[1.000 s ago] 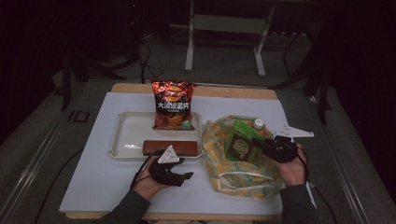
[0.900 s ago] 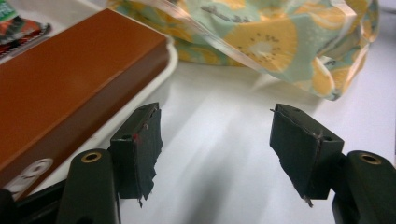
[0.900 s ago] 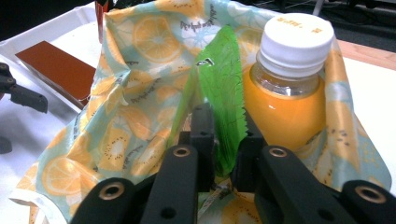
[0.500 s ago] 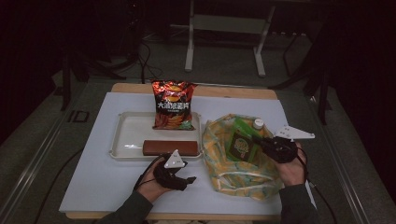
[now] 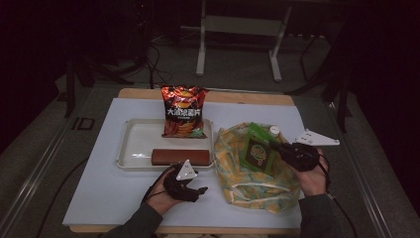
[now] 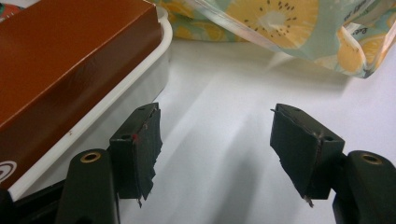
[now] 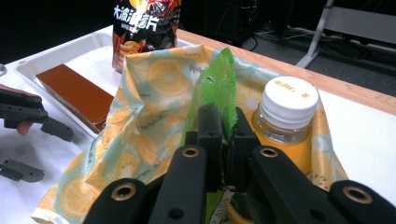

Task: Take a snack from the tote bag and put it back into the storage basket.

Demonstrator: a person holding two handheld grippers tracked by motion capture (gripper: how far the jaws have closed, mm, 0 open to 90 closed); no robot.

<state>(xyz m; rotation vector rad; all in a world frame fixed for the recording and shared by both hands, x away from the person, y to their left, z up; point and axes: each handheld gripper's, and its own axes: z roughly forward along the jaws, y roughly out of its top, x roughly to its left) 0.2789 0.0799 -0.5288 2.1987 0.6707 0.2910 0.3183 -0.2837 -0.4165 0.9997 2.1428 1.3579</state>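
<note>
Green snack packet (image 7: 212, 95) is what I'm working: it stands upright in the mouth of the lemon-print bag (image 5: 237, 171), right side of the table, and my right gripper (image 7: 223, 123) is clamped on its edge, jaws squeezed together w/ the green film pinched between the pads. Those jaws have just been closing onto it, so the grip is fresh. Looks to me like the step is lifting the packet out of the bag, prob. toward the tray (image 5: 130, 148). To do it well I'd pull straight up along the packet's own plane, slow, so the thin film doesn't slip or tear at the pinch; grip is on the edge only, so no twisting. Watch the bottle w/ white cap (image 7: 288, 100) just beside the packet inside the bag, it could tip if the fabric drags. Bag is soft and will likely ride up w/ the packet; my left gripper (image 6: 217, 140) is free, jaws wide apart w/ nothing between them, low over the white table mat (image 5: 99, 198) just beside the tray's near rim, so it could pin the bag down. Brown box (image 5: 181, 156) lies in the tray's front, chips bag (image 5: 182, 111) at the tray's back, so the open spot is the tray's left part.
</note>
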